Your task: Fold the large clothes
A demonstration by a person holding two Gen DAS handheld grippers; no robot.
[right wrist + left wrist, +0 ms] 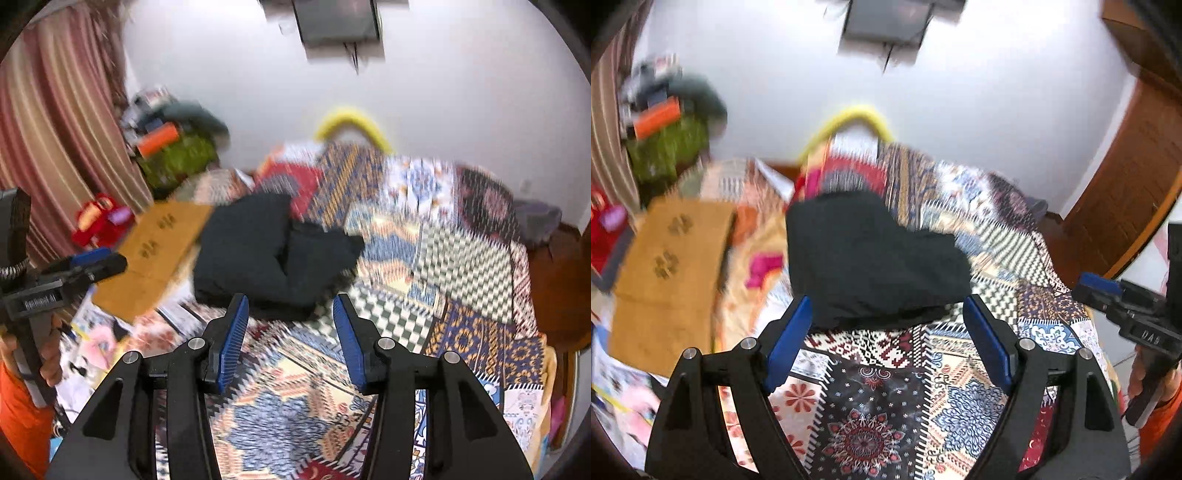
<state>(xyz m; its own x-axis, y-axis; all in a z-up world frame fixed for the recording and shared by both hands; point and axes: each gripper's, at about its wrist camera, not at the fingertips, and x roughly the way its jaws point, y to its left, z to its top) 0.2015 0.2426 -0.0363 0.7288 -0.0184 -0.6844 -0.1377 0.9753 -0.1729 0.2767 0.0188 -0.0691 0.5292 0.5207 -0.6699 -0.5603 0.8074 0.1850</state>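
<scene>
Left wrist view: the black garment [871, 258] is being shown bunched on the patchwork bed [1015, 258], at twelve o'clock from the left tongs [890, 325], spread and empty. The right tongs [290, 321], partly spread and empty, are being held similarly near; its long axis cannot be told.

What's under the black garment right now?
The black garment lies bunched on the patchwork bedspread. The patterned cover shows all around it; whatever lies directly beneath is covered.

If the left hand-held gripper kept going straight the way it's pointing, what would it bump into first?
Probably the black garment bunched on the patchwork bedspread. The left hand-held gripper is open and empty, aimed downward at the near edge of the garment; depth is unclear, so it might touch the bedspread just before it.
</scene>
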